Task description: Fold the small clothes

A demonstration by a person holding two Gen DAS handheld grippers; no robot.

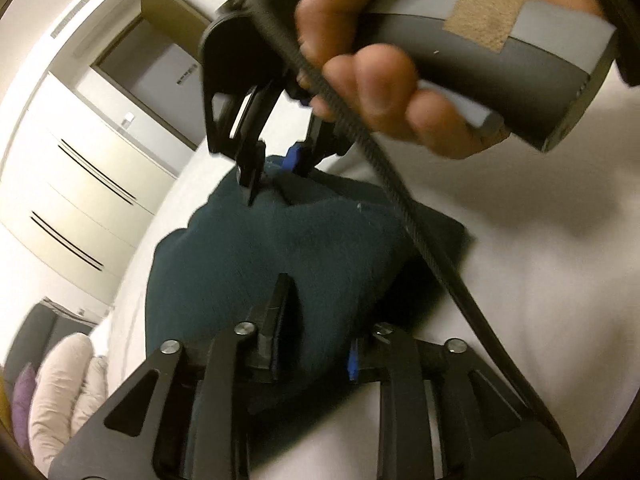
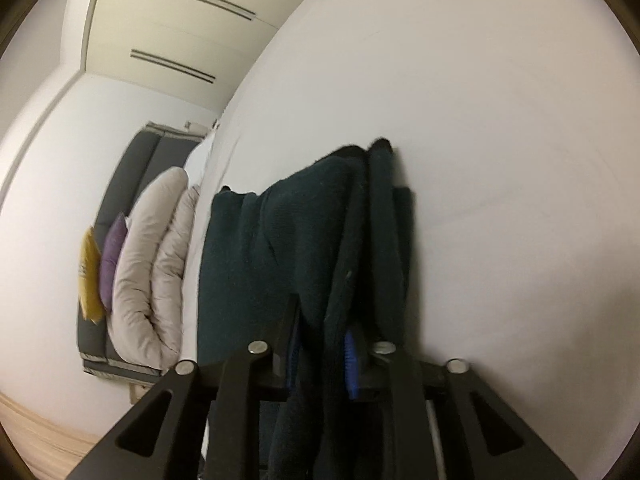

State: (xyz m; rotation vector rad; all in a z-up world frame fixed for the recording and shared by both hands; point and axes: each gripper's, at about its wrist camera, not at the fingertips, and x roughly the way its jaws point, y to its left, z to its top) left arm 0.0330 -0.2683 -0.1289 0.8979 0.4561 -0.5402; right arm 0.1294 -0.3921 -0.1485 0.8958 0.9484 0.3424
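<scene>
A dark teal knit garment (image 1: 280, 248) lies bunched on the white bed sheet (image 1: 520, 240). My left gripper (image 1: 316, 340) is shut on its near edge, cloth filling the gap between the fingers. My right gripper (image 1: 276, 172), held by a hand (image 1: 368, 80), is shut on the garment's far edge. In the right wrist view the garment (image 2: 304, 240) hangs in folds from my right gripper (image 2: 320, 340), with its free end resting on the sheet (image 2: 480, 120).
A black cable (image 1: 400, 208) runs from the right gripper's handle across the garment. A beige duvet (image 2: 152, 264), purple and yellow cushions (image 2: 110, 256) lie on a grey bench. White wardrobe doors (image 1: 76, 208) stand beyond the bed.
</scene>
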